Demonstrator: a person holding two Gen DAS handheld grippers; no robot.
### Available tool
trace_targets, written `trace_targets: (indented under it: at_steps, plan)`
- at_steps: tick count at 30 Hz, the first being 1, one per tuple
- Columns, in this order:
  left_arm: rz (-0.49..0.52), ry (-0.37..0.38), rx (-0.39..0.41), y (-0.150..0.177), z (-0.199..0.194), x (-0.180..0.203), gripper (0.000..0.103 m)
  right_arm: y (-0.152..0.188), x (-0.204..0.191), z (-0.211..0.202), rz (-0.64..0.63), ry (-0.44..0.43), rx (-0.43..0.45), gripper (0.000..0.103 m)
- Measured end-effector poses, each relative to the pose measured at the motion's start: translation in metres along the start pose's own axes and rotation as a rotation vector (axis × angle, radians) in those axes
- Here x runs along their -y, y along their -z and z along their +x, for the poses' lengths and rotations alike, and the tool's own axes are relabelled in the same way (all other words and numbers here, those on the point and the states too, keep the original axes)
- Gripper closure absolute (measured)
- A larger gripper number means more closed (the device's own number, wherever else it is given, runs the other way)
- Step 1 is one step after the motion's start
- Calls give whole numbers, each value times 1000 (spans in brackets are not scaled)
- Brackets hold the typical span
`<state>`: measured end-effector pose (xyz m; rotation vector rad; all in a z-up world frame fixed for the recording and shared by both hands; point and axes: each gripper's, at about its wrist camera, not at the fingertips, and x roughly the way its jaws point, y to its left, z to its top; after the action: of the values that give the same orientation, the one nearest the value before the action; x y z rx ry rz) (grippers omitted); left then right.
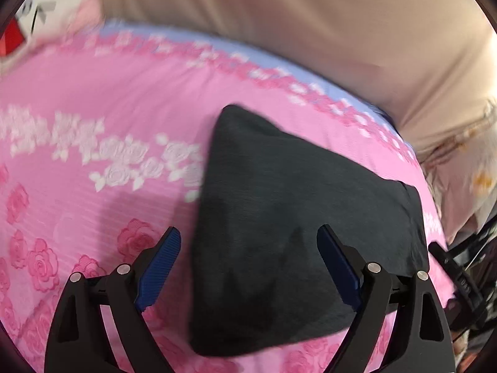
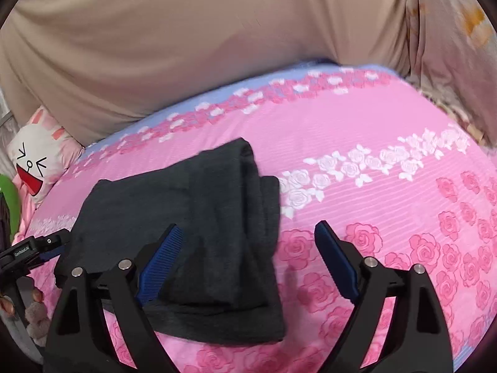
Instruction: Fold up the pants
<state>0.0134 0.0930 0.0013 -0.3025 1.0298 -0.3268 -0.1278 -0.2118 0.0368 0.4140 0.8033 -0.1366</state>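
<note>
**Charcoal pants lie folded between your two open claws**

Pink rose-print bedspread (image 2: pixel 388 205) fills the ground under and ahead of both claws, with a tan backrest (image 2: pixel 186 46) rising well beyond them and a white cartoon-face pillow (image 2: pixel 34 168) far off to the left of your right claw.

On that bedspread the pants (image 2: pixel 192 233) rest as a dark, compact bundle, already doubled over several times by the look of the stacked edges. From your right claw (image 2: pixel 248 261) the bundle sits ahead and to the left, passing under the left finger (image 2: pixel 161 264) while the right finger hangs over bare bedspread. Its long axis runs away from you, leaning a little rightward at the far end. From your left claw (image 1: pixel 248 264) the pants (image 1: pixel 295 233) lie straight ahead and to the right, filling the gap between the fingers and reaching past the right one.

Both claws are spread wide and grip nothing; neither visibly touches the cloth, though the left view is blurred.

Your left claw is the better centred on the bundle, so it looks the nearer for any final tuck or press. Your right one would need to shift left first. Judging by the tidy shape, little folding seems to remain.

At the left edge of the right view you can see part of the left gripper's black body (image 2: pixel 31 250) just beside the bundle's near-left corner.
</note>
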Motion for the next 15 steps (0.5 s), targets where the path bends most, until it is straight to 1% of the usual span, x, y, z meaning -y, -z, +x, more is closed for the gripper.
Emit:
trace_targets:
  at_steps: [1, 2, 3, 4, 5, 6, 7, 8, 9, 10, 11, 12, 13, 15]
  plan:
    - [-32, 36, -32, 0, 5, -7, 16, 1, 3, 6, 22, -31, -38, 18]
    - [-30, 45, -18, 0, 2, -7, 15, 4, 4, 14, 42, -60, -77, 18]
    - [-23, 67, -39, 2, 4, -5, 15, 6, 4, 21, 51, -82, -112, 17]
    - [-7, 100, -66, 3, 7, 0, 15, 9, -2, 23, 26, -72, -99, 14]
    - [4, 98, -71, 4, 8, 4, 15, 10, -9, 24, -7, -47, -104, 14]
    - [15, 92, -73, 5, 10, 6, 16, 11, -15, 26, -30, -44, -110, 15]
    - [30, 82, -73, 5, 12, 10, 26, 12, -22, 28, -55, -64, -110, 40]
    - [45, 83, -78, 6, 14, 15, 45, 14, -28, 28, -72, -64, -108, 45]
    - [45, 88, -101, 7, 17, 16, 72, 16, -33, 25, -87, -66, -100, 60]
    - [37, 91, -93, 7, 14, 16, 82, 16, -34, 20, -89, -68, -86, 70]
    - [34, 95, -82, 5, 10, 14, 85, 16, -34, 13, -85, -80, -75, 71]
    - [30, 120, -71, 4, 1, 13, 89, 15, -32, 5, -77, -99, -66, 73]
    - [24, 145, -60, 4, -10, 12, 91, 15, -30, -6, -70, -123, -52, 73]
    - [43, 169, -46, 7, -29, 17, 92, 19, -34, -25, -90, -136, -31, 73]
